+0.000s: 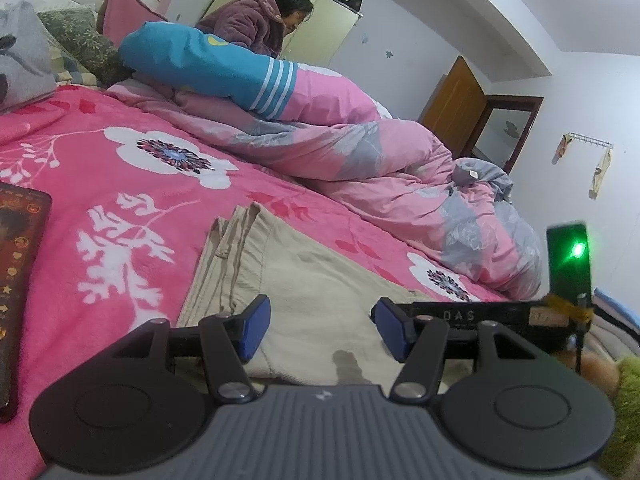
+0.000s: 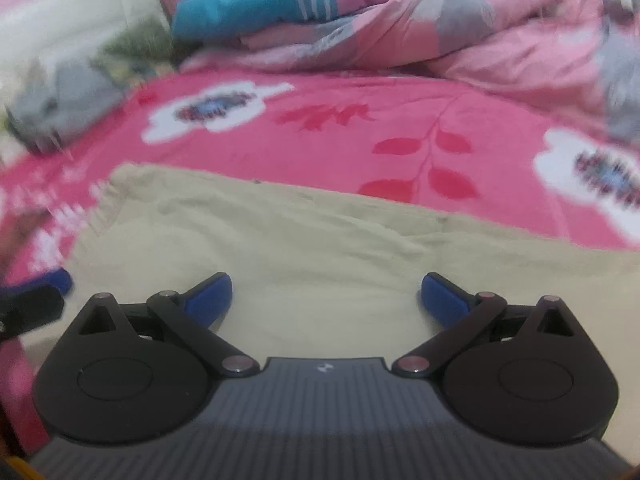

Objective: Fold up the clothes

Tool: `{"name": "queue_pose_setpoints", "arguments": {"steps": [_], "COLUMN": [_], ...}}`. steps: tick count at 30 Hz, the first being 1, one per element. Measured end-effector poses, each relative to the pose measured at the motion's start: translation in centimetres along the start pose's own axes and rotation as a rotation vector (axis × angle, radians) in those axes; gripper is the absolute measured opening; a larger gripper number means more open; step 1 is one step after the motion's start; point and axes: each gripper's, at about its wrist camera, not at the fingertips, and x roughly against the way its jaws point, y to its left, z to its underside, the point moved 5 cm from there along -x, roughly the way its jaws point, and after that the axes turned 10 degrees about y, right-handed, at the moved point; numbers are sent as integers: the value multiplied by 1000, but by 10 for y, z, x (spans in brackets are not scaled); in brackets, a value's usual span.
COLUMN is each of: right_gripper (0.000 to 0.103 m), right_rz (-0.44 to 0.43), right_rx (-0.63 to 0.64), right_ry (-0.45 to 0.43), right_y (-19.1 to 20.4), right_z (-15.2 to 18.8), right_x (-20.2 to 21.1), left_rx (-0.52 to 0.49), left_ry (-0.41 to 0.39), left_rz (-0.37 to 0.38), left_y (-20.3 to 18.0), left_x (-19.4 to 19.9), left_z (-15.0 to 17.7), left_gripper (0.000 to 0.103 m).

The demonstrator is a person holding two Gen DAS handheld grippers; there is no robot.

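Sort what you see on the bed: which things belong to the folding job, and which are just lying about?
Job: flat beige cotton trousers; left tongs, open; right tongs, open.

Lying about: rumpled pink-and-grey floral quilt; blue striped pillow; grey garment; dark phone.

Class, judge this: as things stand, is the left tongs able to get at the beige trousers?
Probably yes: the left tongs are open right over the beige trousers, nothing between.

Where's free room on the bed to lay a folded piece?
Free: pink floral blanket between the beige trousers and the crumpled pink-grey duvet. Crowded: duvet side, the grey garment by the pillows, the dark phone.
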Motion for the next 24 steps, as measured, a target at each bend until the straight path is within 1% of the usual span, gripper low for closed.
{"name": "queue_pose_setpoints", "arguments": {"steps": [6,8,9,10,11,12,13,14,15,16,18,20,22,24], "right_gripper": [100,94,85,72,66,63,63,63,61,49,47,45,44,44], "right_rz": [2,-22,-33,-47,-60,-65,-72,-83,-90,-83,-66,-77,-74,-64], "right_rx": [158,206,223,233,236,234,221,195,163,117,32,-20,-36,-43], "right_ry": [6,32,52,80,117,144,156,154,150,136,95,62,43,27], "right_y": [42,54,58,61,62,61,60,59,56,51,39,28,19,11], "right_z": [-28,-40,-46,-51,-56,-60,-64,-69,-74,-83,-94,-98,-93,-79], "right_x": [7,-7,-17,-29,-44,-58,-68,-73,-77,-77,-67,-49,-28,-1], "left_rx": [-6,-8,-12,-18,-25,-32,-38,-44,-47,-47,-53,-61,-69,-79], "left_ry": [-15,-20,-21,-22,-25,-27,-28,-27,-27,-25,-22,-16,-8,0], "left_rz": [-13,-16,-19,-25,-34,-42,-49,-52,-54,-55,-60,-65,-69,-76], "left_y": [-2,-2,-3,-3,-4,-5,-5,-6,-7,-7,-8,-10,-11,-13], "left_x": [6,8,8,9,9,9,9,9,9,9,9,10,10,12], "left_z": [1,2,2,2,3,3,3,3,3,3,3,2,2,1], "left_gripper": [60,60,60,60,60,60,60,60,60,60,61,61,62,64]}}
